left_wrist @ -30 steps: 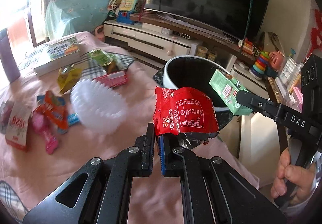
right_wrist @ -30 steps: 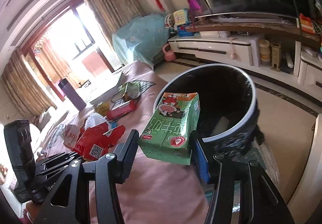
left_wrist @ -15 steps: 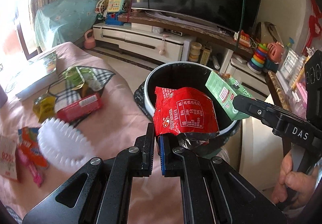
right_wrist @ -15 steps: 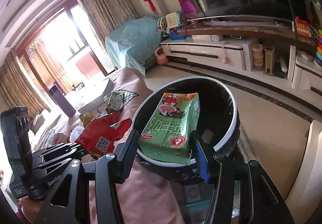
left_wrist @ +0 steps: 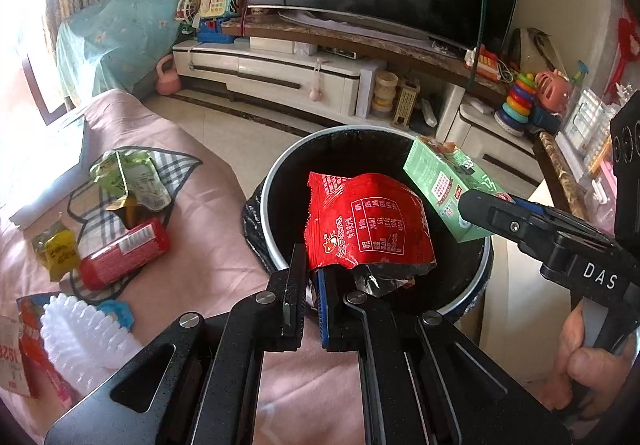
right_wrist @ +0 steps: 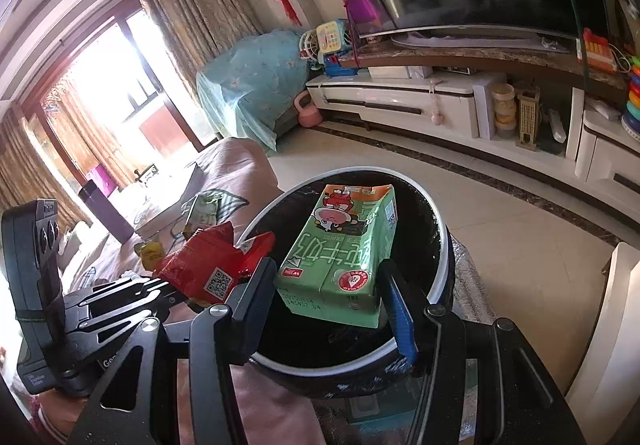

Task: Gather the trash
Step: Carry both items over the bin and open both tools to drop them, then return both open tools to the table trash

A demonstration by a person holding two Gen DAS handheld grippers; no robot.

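My left gripper [left_wrist: 310,281] is shut on a red snack wrapper [left_wrist: 366,227] and holds it over the near rim of the round trash bin [left_wrist: 272,181] with its black liner. My right gripper [right_wrist: 326,295] is shut on a green milk carton [right_wrist: 344,249] and holds it above the bin's opening [right_wrist: 438,229]. The carton also shows at the right in the left wrist view [left_wrist: 448,185], and the red wrapper at the left in the right wrist view [right_wrist: 208,265].
More litter lies on the pink-covered table [left_wrist: 208,237]: a red packet [left_wrist: 124,255], a green wrapper [left_wrist: 130,177], a yellow packet [left_wrist: 60,251], a white ridged cup [left_wrist: 84,341]. A TV stand [left_wrist: 288,73] and toys stand behind the bin.
Both grippers have carried their items from over the table toward the bin; the wrapper and the carton now hang over its opening. Both stay shut.
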